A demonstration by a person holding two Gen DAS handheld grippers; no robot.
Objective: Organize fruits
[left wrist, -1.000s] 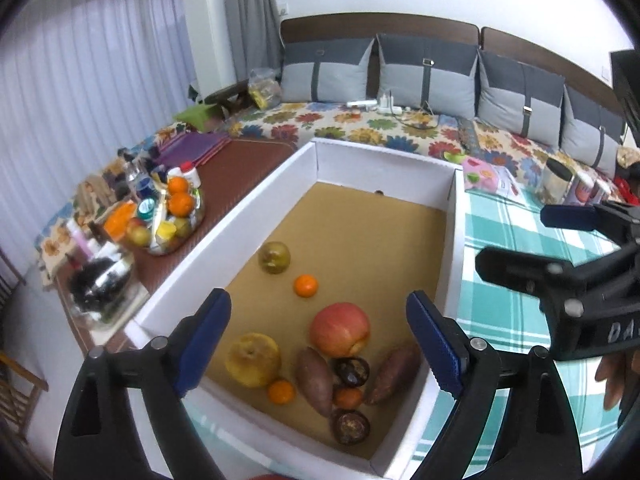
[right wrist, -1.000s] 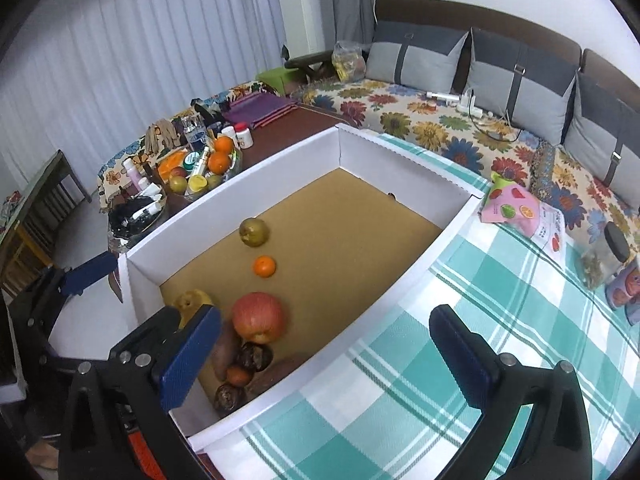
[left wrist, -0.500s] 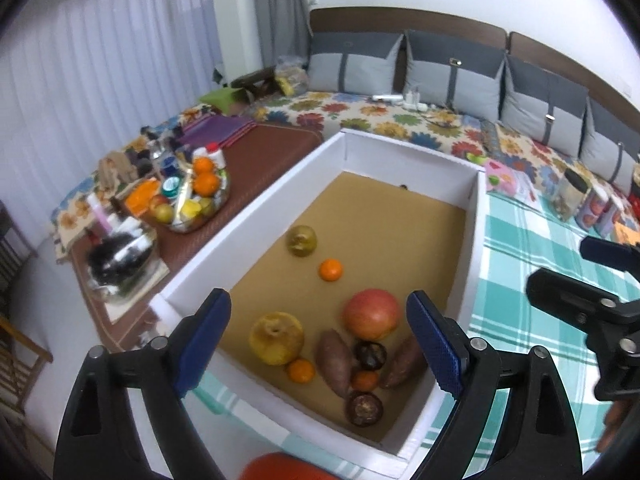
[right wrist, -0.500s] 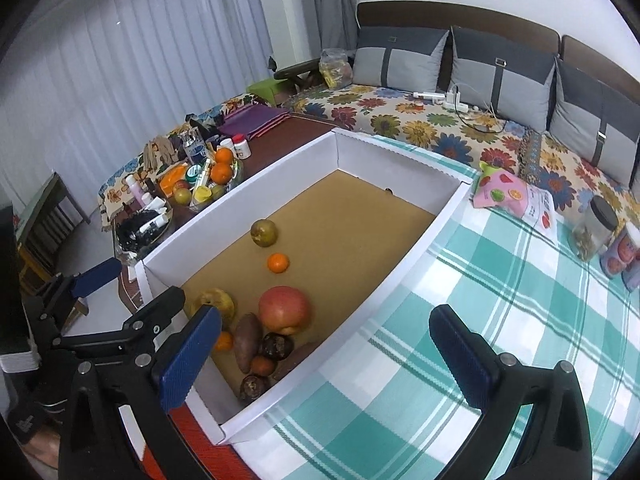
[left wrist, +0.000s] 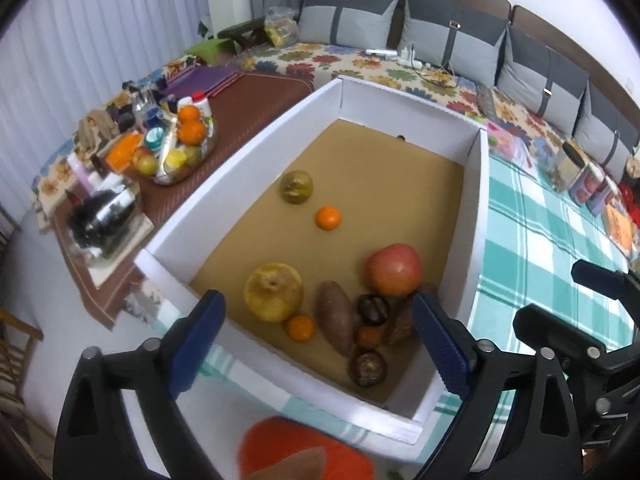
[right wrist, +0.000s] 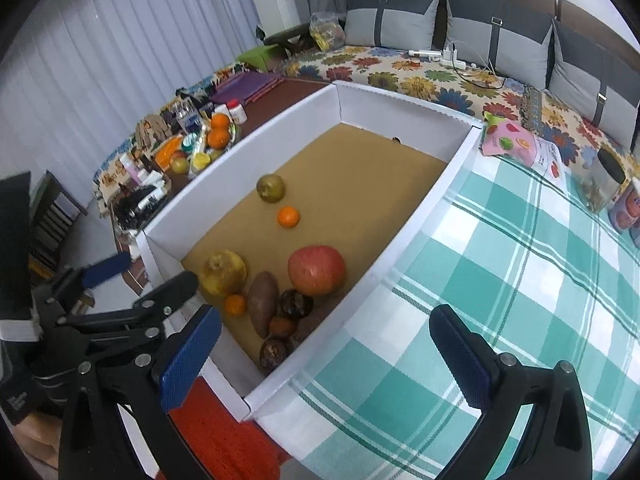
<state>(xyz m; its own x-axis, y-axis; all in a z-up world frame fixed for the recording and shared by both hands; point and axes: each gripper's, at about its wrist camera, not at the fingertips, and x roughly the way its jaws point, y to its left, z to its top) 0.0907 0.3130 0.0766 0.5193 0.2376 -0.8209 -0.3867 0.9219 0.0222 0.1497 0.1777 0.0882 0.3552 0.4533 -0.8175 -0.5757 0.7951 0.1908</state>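
Note:
A white cardboard box [left wrist: 240, 160] with a brown floor holds the fruit. At its near end lie a red apple [left wrist: 394, 268], a yellow pear [left wrist: 274, 292], a sweet potato [left wrist: 336, 322], dark mangosteens [left wrist: 368, 368] and small oranges [left wrist: 300, 327]. Farther in sit a greenish pear [left wrist: 296, 186] and an orange [left wrist: 328, 218]. My left gripper [left wrist: 318, 340] hovers over the near cluster, its jaws opening with nothing gripped. My right gripper [right wrist: 326, 356] stands open above the box's near right wall [right wrist: 420, 216] and the cloth, empty. Each gripper shows in the other's view: right [left wrist: 548, 292], left [right wrist: 144, 276].
A green checked tablecloth [right wrist: 520, 280] lies right of the box, with jars [right wrist: 604, 180] and a pink packet [right wrist: 508, 140] at its far end. A bowl of fruit and bottles [left wrist: 176, 148] crowds the brown side table on the left. Orange fabric [left wrist: 300, 452] shows below the box.
Both grippers have moved and tipped down over the box's near end, so the fruit cluster sits closer between the left fingers. The left jaws stand slightly wider.

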